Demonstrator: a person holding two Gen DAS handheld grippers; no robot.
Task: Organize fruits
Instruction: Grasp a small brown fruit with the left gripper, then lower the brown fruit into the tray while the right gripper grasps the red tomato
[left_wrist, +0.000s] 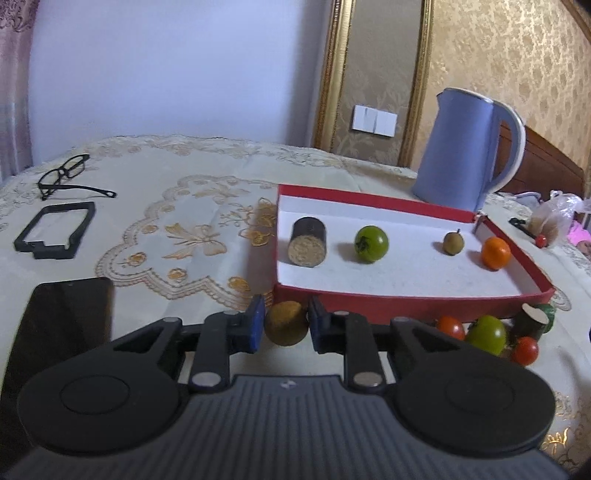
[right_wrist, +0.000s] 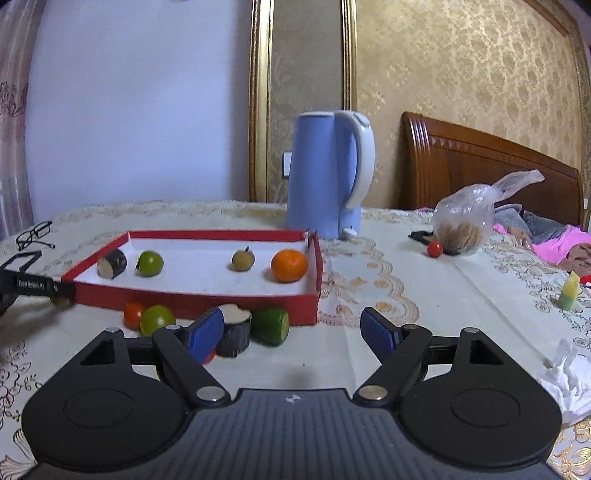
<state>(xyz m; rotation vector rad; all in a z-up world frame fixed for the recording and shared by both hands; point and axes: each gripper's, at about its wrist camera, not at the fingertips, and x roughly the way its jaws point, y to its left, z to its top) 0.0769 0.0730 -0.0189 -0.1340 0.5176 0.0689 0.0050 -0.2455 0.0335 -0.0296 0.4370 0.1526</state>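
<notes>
Left tool (left_wrist: 286, 325) pinches a round, dull yellow-brown fruit (left_wrist: 286, 323).

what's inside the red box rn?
Inside the red box, left to right: dark cut log piece, green tomato, small brown fruit, orange. The near wall hides a floor strip.

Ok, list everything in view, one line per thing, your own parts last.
Tray: one, red, white inside, mid-table.
Orange: one, in tray, right end.
Green tomato: one, in tray.
Longan: one, brown, in tray.
Cane piece: one, dark, tray's left end.
Loose fruit: several, red and green, before the tray.
Kettle: one, blue, behind tray.
Glasses: one, black, far left.
Bag: one, clear, right.
Phone: one, black, near left.
Left tongs: shut on a brown fruit.
Right tongs: open, empty.
</notes>
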